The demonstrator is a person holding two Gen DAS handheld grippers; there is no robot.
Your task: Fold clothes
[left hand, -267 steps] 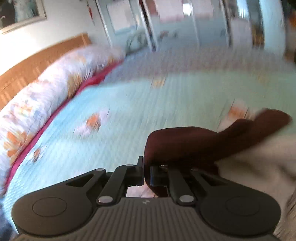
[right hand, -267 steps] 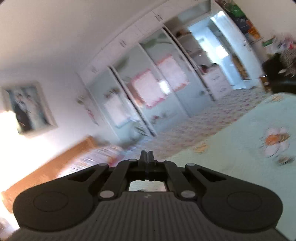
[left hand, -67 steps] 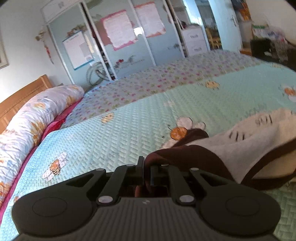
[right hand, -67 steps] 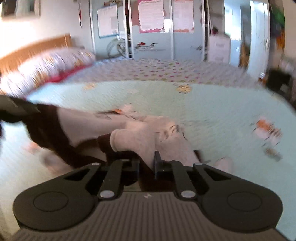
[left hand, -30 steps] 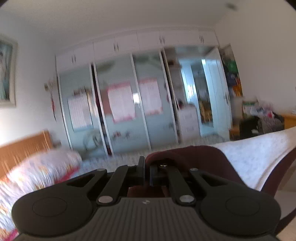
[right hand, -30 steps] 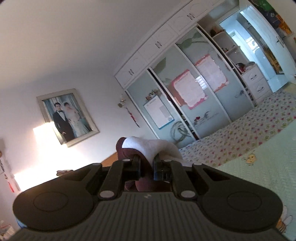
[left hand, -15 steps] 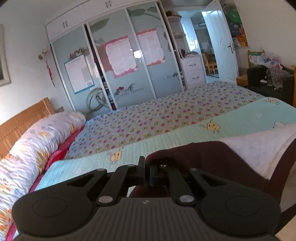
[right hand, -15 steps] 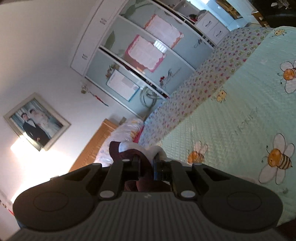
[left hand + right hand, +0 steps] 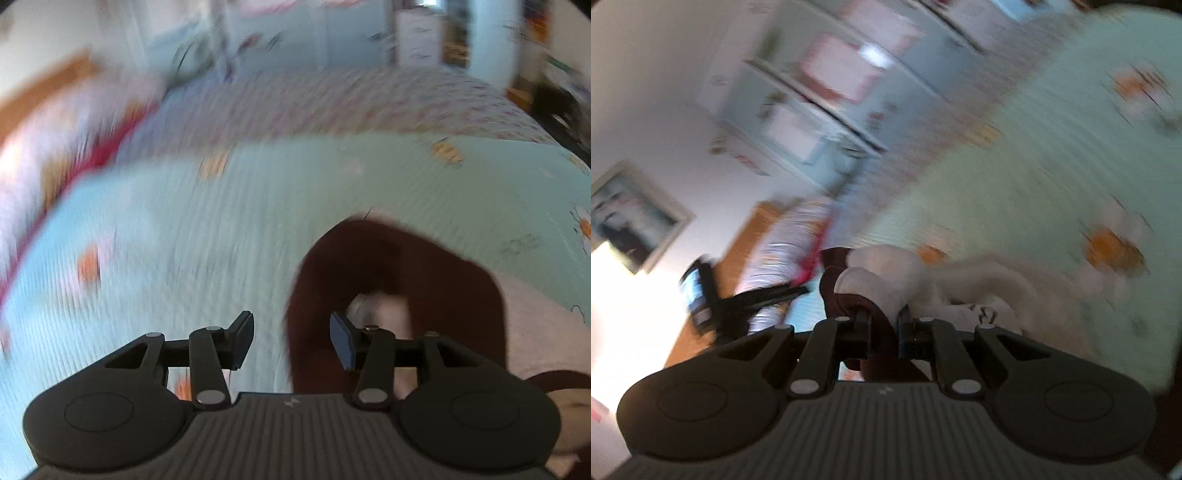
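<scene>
A cream fleece garment with a dark maroon trim [image 9: 399, 258] lies on the pale green bee-print bedspread [image 9: 221, 229]. In the left wrist view my left gripper [image 9: 291, 339] is open, and the maroon trim hangs loose between its jaws. In the right wrist view my right gripper [image 9: 882, 328] is shut on a bunched fold of the garment [image 9: 886, 280], maroon edge and cream fleece together. The left gripper [image 9: 701, 295] shows blurred at the left of the right wrist view. Both views are motion-blurred.
A floral bolster pillow [image 9: 55, 147] and a wooden headboard [image 9: 40, 88] run along the bed's left side. Mirrored wardrobe doors [image 9: 831, 92] stand beyond the bed. A framed photo [image 9: 631, 218] hangs on the wall.
My left gripper has opened and let go of the maroon trim, and it has tipped down toward the bed. My right gripper still holds the garment and has swung lower.
</scene>
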